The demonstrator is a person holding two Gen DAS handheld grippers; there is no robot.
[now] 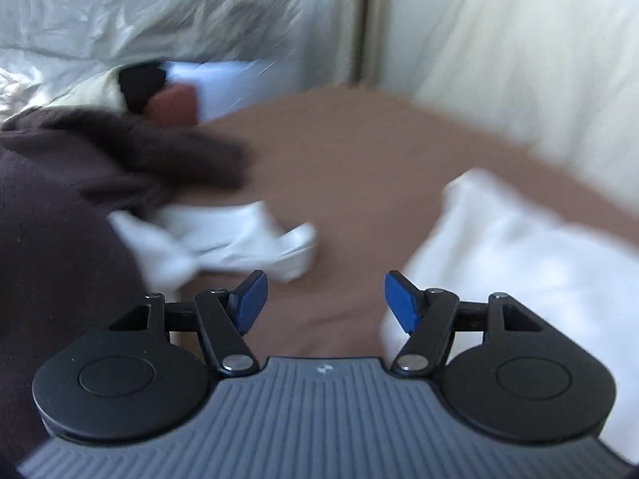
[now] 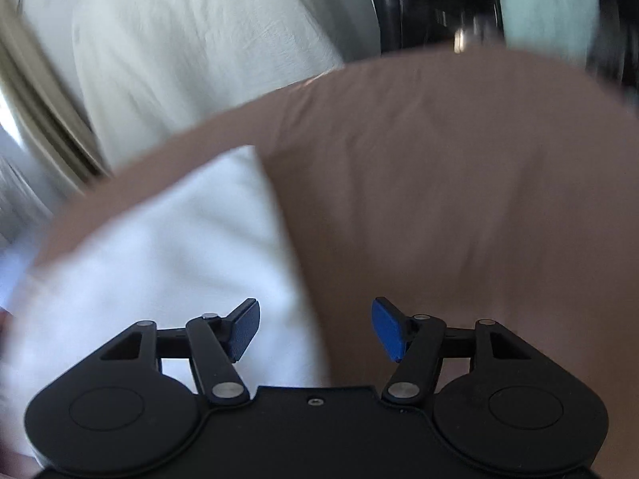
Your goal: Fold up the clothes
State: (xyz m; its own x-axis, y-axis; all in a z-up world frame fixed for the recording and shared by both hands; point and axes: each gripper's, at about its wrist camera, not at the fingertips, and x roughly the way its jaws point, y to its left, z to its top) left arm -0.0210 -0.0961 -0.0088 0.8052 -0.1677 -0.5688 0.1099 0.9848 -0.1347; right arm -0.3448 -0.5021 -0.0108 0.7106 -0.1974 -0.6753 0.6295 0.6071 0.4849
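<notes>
A flat white garment lies on the brown bedsheet at the right of the left wrist view. A crumpled white cloth lies left of centre, partly under a dark brown garment. My left gripper hovers open over bare sheet between the two white pieces, nothing between its blue pads. In the right wrist view the same white garment spreads at the left over the brown sheet. My right gripper is open above the garment's right edge, holding nothing. Both views are blurred by motion.
Crinkled silver foil rises behind the bed at the back left, with small black and reddish things below it. Pale fabric hangs at the back right. Beyond the bed's far edge stand pale cloth and a dark round object.
</notes>
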